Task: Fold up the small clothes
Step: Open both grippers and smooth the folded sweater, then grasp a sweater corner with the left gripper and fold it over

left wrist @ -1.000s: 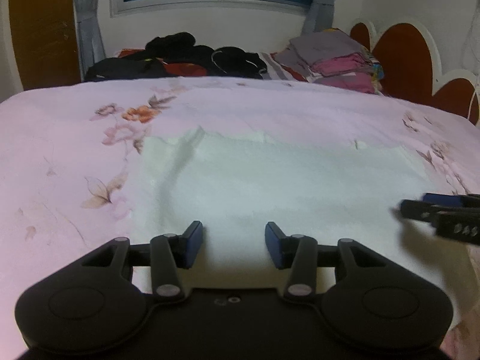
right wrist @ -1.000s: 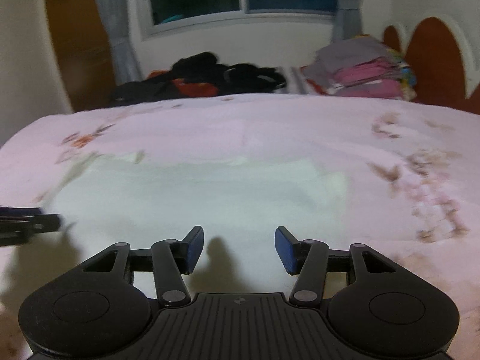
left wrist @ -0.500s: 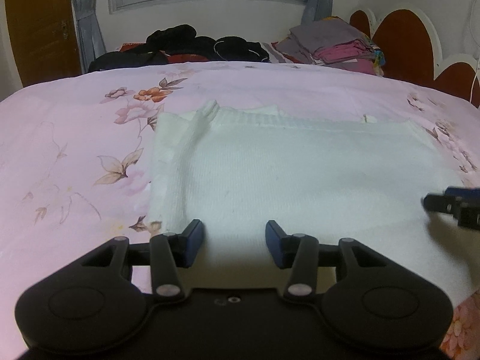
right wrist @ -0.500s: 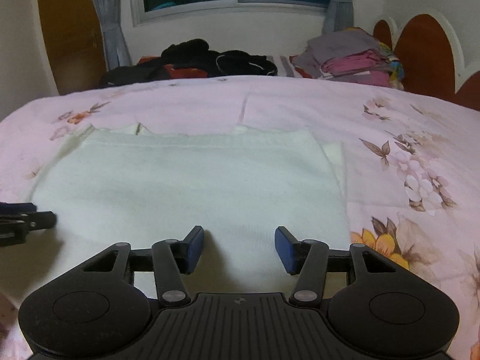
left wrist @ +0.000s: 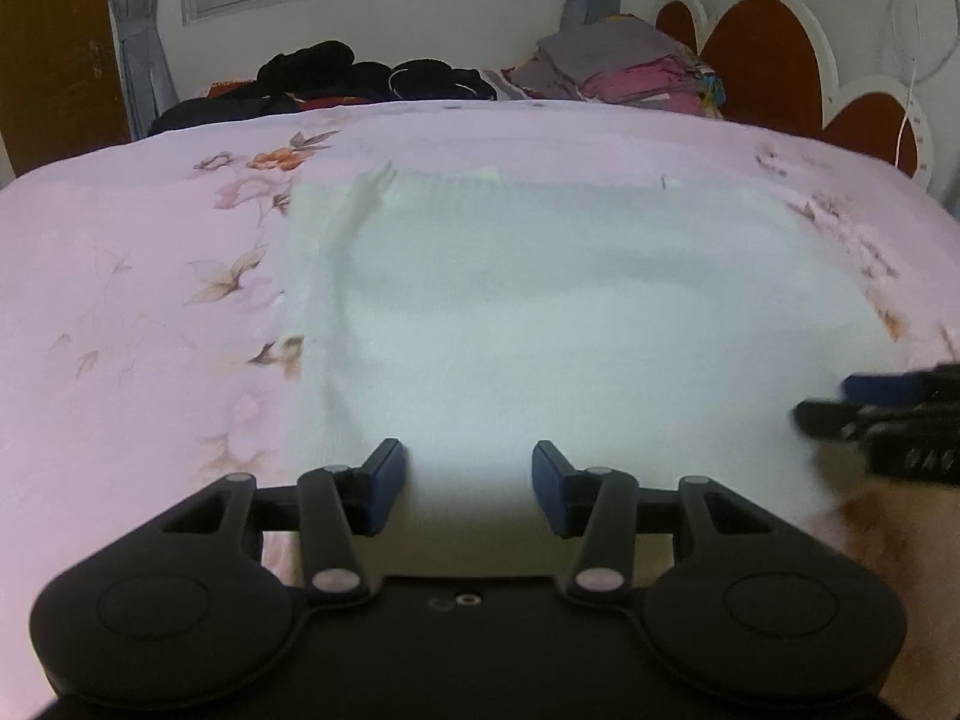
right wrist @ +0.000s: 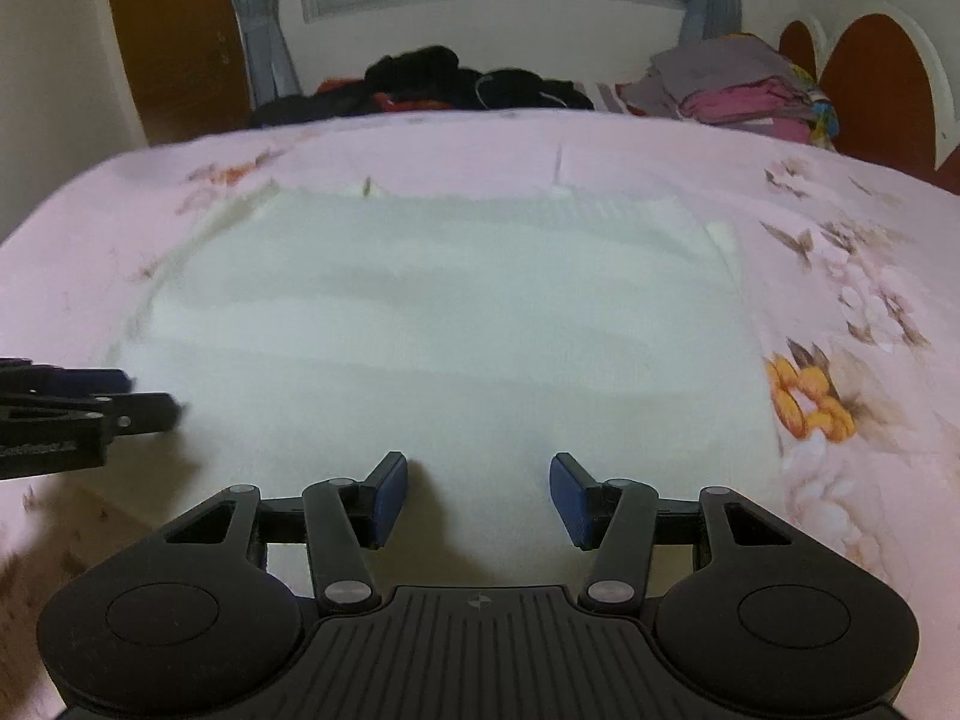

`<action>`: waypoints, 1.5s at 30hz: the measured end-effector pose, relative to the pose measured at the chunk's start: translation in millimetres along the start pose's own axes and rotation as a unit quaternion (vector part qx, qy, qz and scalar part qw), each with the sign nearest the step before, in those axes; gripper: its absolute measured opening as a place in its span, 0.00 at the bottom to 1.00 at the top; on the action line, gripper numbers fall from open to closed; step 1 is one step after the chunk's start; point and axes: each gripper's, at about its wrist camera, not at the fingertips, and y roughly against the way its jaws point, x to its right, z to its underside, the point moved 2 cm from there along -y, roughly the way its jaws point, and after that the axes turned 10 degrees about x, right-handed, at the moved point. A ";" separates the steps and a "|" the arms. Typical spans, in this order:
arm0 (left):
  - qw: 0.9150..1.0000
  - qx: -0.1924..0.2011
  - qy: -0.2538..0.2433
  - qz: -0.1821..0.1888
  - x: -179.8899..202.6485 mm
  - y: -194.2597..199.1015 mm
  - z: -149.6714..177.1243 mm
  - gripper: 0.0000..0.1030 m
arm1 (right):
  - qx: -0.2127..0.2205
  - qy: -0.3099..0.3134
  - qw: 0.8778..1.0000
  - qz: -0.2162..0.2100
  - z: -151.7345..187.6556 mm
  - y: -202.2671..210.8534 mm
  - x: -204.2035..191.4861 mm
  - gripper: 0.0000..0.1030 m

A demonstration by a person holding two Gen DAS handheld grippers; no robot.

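Note:
A white knit garment (left wrist: 558, 306) lies flat on the pink floral bedspread (left wrist: 132, 300), with a fold ridge along its left side. It also shows in the right wrist view (right wrist: 444, 324). My left gripper (left wrist: 468, 474) is open and empty, just above the garment's near edge toward its left part. My right gripper (right wrist: 477, 489) is open and empty over the near edge further right. The right gripper's fingers (left wrist: 882, 414) show at the right of the left wrist view; the left gripper's fingers (right wrist: 90, 402) show at the left of the right wrist view.
A pile of dark clothes (left wrist: 336, 81) and a stack of folded clothes (left wrist: 624, 69) lie at the far side of the bed. A brown-and-white headboard (left wrist: 774, 48) stands at the far right. A wooden door (right wrist: 174, 30) and curtained window are behind.
Both grippers have dropped slightly closer to the garment's near edge after having risen half a second ago. Both stay open; the garment lies as before.

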 end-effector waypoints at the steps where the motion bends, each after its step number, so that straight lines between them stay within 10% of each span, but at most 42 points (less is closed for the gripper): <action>1: 1.000 0.002 -0.004 0.000 -1.1 1.4 2.0 0.46 | 0.000 0.004 1.000 0.009 2.7 1.4 4.3 0.51; 12: 1.000 -0.009 0.004 -0.011 -3.7 4.2 2.2 0.47 | 0.000 -0.020 0.998 0.062 14.2 16.7 34.1 0.51; 27: 0.987 -0.048 0.156 0.007 -23.7 28.6 -5.1 0.63 | 0.023 -0.039 0.999 -0.001 -7.9 27.8 0.7 0.51; 33: 0.969 -0.056 0.241 0.016 -41.2 44.0 11.2 0.63 | 0.025 -0.036 0.999 -0.024 -13.3 29.5 -14.8 0.51; 38: 0.928 -0.069 0.362 0.046 -54.2 41.7 40.5 0.62 | 0.028 -0.035 0.998 -0.037 -16.9 29.2 -23.6 0.51; 45: 0.892 -0.006 0.444 0.078 -62.3 9.3 46.8 0.63 | 0.022 -0.033 0.998 -0.038 -23.8 11.9 -31.9 0.51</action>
